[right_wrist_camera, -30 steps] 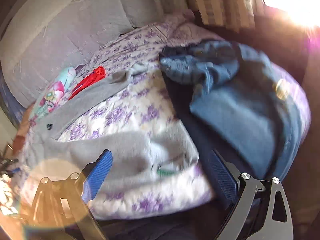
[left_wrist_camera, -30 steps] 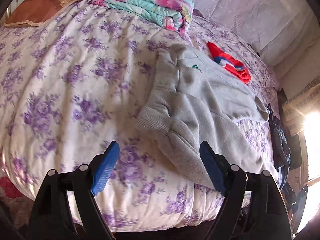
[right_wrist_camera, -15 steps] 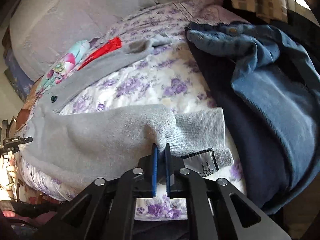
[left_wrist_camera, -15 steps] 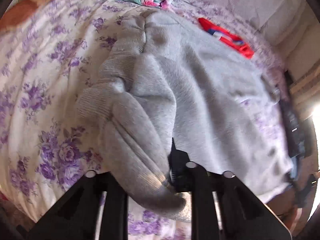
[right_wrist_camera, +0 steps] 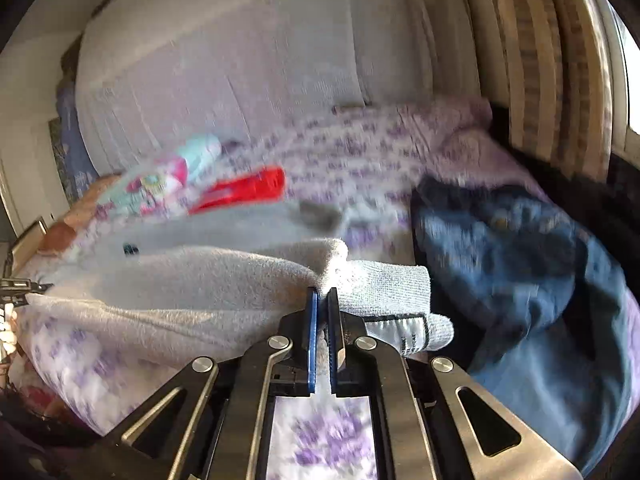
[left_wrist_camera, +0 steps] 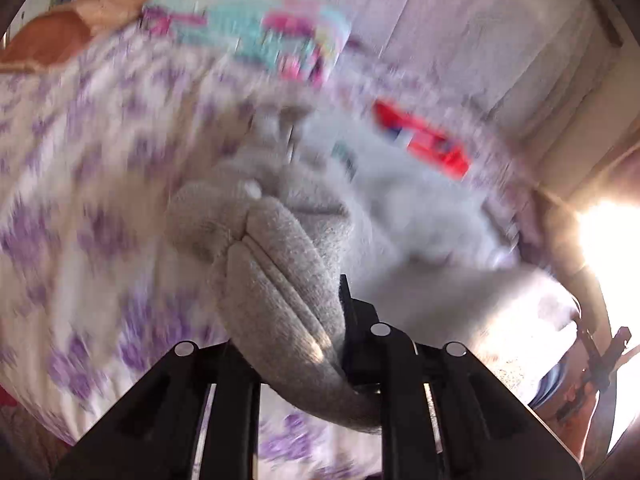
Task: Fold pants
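Since half a second ago both views have swung up and blurred, and the grey pants (left_wrist_camera: 280, 264) have risen with the grippers, their bunched cuff now filling the lower centre of the left wrist view. The left gripper (left_wrist_camera: 340, 344) is clamped on that cuff, fabric spilling over its fingers; the right gripper (right_wrist_camera: 322, 320) is pinched shut on the ribbed waistband (right_wrist_camera: 384, 284) at lower centre of its view, beside a white label. Holding both ends of one edge probably lets the person lift and carry that side over for the fold. The rest of the pants trails across the purple-flowered bedspread (left_wrist_camera: 72, 184). Beyond lie a red garment (right_wrist_camera: 244, 192), a folded floral blanket (left_wrist_camera: 256, 36) at upper centre, and blue jeans (right_wrist_camera: 520, 264) at right.
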Available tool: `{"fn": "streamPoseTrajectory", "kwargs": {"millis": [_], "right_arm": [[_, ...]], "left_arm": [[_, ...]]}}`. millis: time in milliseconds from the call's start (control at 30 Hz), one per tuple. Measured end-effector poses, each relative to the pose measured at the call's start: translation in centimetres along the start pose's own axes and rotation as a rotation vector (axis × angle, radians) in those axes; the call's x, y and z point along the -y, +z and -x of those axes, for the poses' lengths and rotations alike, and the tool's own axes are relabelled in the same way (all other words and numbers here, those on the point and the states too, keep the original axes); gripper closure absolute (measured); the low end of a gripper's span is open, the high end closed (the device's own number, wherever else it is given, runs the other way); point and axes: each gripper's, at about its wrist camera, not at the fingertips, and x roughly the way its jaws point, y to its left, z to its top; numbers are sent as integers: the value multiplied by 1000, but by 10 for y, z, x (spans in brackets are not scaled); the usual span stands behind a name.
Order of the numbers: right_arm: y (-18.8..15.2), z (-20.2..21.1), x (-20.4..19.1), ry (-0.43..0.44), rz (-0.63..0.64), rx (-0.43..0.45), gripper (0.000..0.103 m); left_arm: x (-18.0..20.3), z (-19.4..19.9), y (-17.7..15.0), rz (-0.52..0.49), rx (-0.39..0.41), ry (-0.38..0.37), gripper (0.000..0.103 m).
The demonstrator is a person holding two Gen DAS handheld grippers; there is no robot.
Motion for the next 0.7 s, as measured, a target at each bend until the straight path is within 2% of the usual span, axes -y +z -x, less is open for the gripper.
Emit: {"fn": "streamPoseTrajectory", "kwargs": {"millis": [33, 100, 133, 167, 200, 233, 300, 400, 467, 500, 533, 600, 633, 667, 700], "right_arm": [[-20, -16, 6, 8, -28, -67, 98], [-39, -5, 8, 9, -59, -39, 93], [-39, 4, 9, -13, -72, -39, 80], [-37, 17, 11, -69, -85, -34, 52], [-34, 33, 13, -105, -90, 7, 38], [-29, 52, 16, -119, -91, 67, 31], [-15, 71, 17, -126, -81, 114, 31], [13, 76, -9, -65, 2, 145, 39], [28, 58, -32, -23, 63, 125, 43], [34, 42, -39, -11, 79, 101, 43], [38, 22, -43, -29, 82, 59, 45], [34, -16, -39, -92, 54, -53, 45], [27, -45, -29, -156, 31, -155, 43], [16, -65, -20, -159, 4, -237, 42], [9, -72, -13, -126, -21, -233, 41]], "left_arm": [[-8, -18, -16, 9, -59, 19, 87], [-16, -18, -42, -11, -11, 5, 86], [-14, -13, -46, -26, -21, 8, 83], [-13, -5, -49, -29, -33, 4, 80], [-11, 2, -51, -48, -45, 16, 70], [-8, 10, -52, -74, -47, 49, 59], [-1, 32, -52, -131, -11, 118, 49], [27, 68, -41, -239, 82, 150, 48], [49, 87, -28, -293, 172, 131, 34], [57, 88, -23, -308, 206, 123, 22], [64, 81, -16, -308, 218, 111, 19], [73, 41, -6, -305, 159, 92, 19], [70, 8, -4, -299, 109, 138, 25], [63, -18, -6, -290, 52, 176, 30], [52, -44, -11, -272, -14, 205, 36]]}}
